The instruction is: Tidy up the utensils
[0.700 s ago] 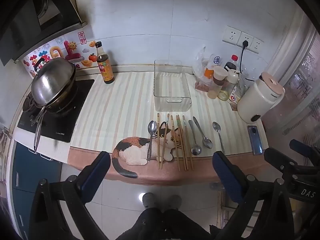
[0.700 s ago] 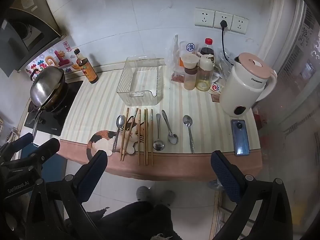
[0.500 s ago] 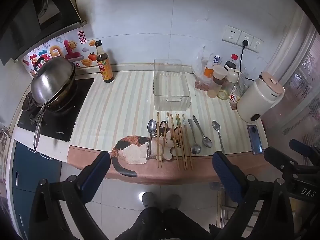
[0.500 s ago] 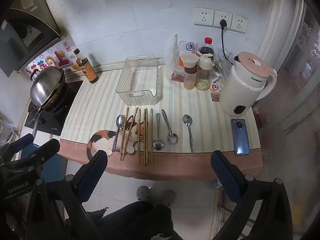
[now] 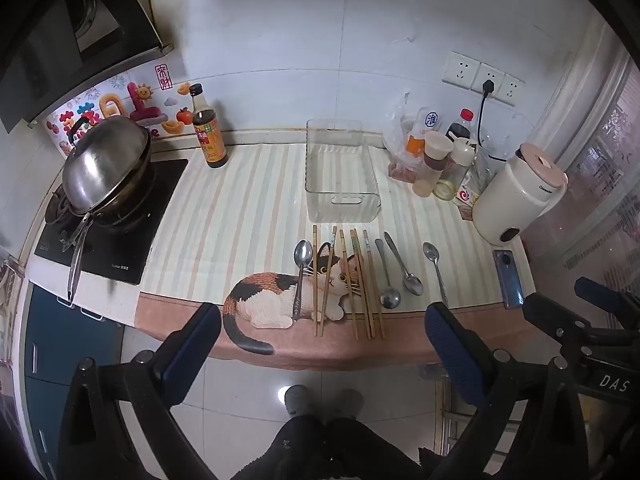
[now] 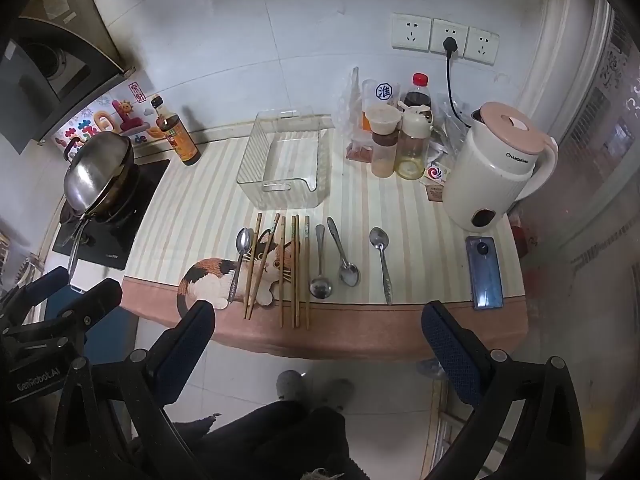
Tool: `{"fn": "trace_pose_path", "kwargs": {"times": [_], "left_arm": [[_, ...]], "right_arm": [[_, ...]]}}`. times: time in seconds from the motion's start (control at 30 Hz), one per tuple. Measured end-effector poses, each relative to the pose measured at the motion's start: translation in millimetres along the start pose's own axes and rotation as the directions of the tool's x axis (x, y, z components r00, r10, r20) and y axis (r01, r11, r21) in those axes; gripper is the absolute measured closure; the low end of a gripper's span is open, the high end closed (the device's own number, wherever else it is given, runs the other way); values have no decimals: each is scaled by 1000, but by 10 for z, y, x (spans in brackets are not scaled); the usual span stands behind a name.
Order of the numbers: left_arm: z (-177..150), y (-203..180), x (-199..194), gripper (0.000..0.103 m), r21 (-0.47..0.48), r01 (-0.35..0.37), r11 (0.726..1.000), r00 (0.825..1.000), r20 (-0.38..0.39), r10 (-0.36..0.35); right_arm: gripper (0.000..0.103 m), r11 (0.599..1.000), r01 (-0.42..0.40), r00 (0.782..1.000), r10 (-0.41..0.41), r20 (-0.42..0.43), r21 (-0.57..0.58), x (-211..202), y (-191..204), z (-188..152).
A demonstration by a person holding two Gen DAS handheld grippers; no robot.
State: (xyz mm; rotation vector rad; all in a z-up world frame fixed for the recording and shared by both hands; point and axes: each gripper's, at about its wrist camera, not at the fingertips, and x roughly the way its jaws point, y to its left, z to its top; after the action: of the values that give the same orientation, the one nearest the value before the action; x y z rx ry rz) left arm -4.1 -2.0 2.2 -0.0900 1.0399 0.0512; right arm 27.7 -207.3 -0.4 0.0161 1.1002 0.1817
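Nothing on the counter has shifted since the earlier frames; both views only drift slightly, so no utensil has been picked and the task has not begun. Left gripper [image 5: 322, 340] hangs above the floor, jaws wide apart, empty. Ahead of it lie the spoon on the cat mat [image 5: 302, 262], the chopsticks [image 5: 354, 280], three more spoons [image 5: 404, 268], with the clear bin [image 5: 340, 178] behind them. Right gripper [image 6: 318, 334] is likewise spread and empty, well short of the counter edge.

Shiny metal spoons [image 5: 303, 258], wooden chopsticks [image 5: 360, 280], clear plastic bin [image 5: 340, 172]
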Motion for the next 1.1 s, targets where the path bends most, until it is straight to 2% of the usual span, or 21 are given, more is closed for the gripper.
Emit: {"fn": "trace_pose_path", "kwargs": {"times": [1.1], "left_arm": [[113,-108,-18,0,5,6,1000,1000,3,-6]], "right_arm": [[0,1000,-1,1000,1,6,21,16,-59,38]]}}
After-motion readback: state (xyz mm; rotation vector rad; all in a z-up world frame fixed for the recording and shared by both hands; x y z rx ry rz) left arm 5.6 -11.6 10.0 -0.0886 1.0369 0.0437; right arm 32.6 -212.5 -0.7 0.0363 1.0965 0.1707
